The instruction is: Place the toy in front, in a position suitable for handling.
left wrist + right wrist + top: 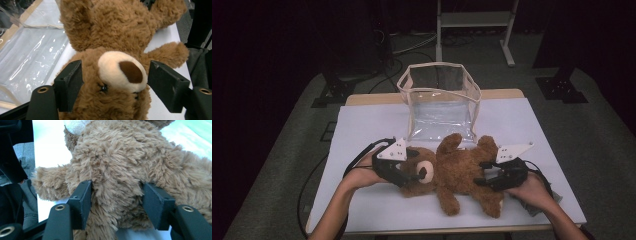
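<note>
The brown teddy bear (452, 172) lay on its back across the near middle of the white tabletop (362, 130), head toward the left. My left gripper (412, 176) straddled the head with its jaws spread, the far jaw brushing the fur and the near one clear of the muzzle; my right gripper (484, 174) bracketed a fold of the body, whether pressing I could not tell. Placed at opposite ends, they would presumably share the load. The clear plastic bag (439, 102) stood open just beyond, empty.
</note>
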A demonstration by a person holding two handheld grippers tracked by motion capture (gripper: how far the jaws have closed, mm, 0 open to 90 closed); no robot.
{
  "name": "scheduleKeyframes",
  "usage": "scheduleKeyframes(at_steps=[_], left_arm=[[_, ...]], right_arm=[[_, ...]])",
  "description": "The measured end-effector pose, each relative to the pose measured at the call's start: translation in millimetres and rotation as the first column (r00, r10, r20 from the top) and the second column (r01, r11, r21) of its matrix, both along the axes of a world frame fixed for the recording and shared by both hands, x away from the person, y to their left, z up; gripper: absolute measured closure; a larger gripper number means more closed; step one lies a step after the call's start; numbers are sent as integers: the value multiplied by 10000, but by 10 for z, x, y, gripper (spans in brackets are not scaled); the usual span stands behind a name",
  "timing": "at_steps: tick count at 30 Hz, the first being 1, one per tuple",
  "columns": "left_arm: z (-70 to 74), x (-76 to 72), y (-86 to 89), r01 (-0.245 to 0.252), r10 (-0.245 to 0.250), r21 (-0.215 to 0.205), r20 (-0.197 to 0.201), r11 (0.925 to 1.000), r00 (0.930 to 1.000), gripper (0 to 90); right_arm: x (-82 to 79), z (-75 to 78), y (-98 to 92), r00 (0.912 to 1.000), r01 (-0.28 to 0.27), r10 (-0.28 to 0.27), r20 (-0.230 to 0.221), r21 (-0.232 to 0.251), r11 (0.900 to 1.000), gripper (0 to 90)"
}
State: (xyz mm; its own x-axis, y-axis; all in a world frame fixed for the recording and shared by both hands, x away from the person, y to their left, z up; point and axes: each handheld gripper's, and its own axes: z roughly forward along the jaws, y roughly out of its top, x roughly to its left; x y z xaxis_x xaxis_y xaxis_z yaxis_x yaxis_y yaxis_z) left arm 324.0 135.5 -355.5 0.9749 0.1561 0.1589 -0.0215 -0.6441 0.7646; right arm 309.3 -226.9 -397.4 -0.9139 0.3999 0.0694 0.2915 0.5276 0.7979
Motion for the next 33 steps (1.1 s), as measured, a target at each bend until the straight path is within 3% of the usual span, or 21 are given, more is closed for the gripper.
scheduleKeyframes(at_steps=[6,9,11,14,17,21,22,26,33], left_arm=[[-172,54,-53,54,-53,38,-67,10000,10000,204],[-241,77,-65,5,-5,-152,-9,9999,10000,164],[-275,80,-74,-1,5,-242,162,9997,9999,138],[-343,57,-131,-105,105,-2,629,9999,9980,114],[-365,57,-162,-217,205,146,783,9997,9967,112],[-374,73,-189,-450,425,216,1022,9988,9939,176],[-378,77,-188,-456,441,120,1058,9989,9934,238],[-390,46,-168,-379,362,113,1250,9992,9915,335],[-303,49,-138,-139,137,18,852,9999,9963,379]], right_arm=[[34,-9,-5,10000,77,-76,-36,105,9999,413],[43,-9,-4,9999,104,-104,-17,105,9999,409],[58,-12,-4,9999,155,-154,-66,145,9998,409],[74,-17,-4,9998,160,-158,-123,196,9997,409],[77,-21,-2,9997,190,-187,-138,196,9996,410],[82,-31,-8,9997,210,-207,-147,257,9994,409],[81,-36,-11,9997,223,-219,-147,288,9993,409],[83,-40,-11,9996,233,-227,-164,327,9992,409],[61,-15,8,9998,26,-22,-207,212,9998,410]])
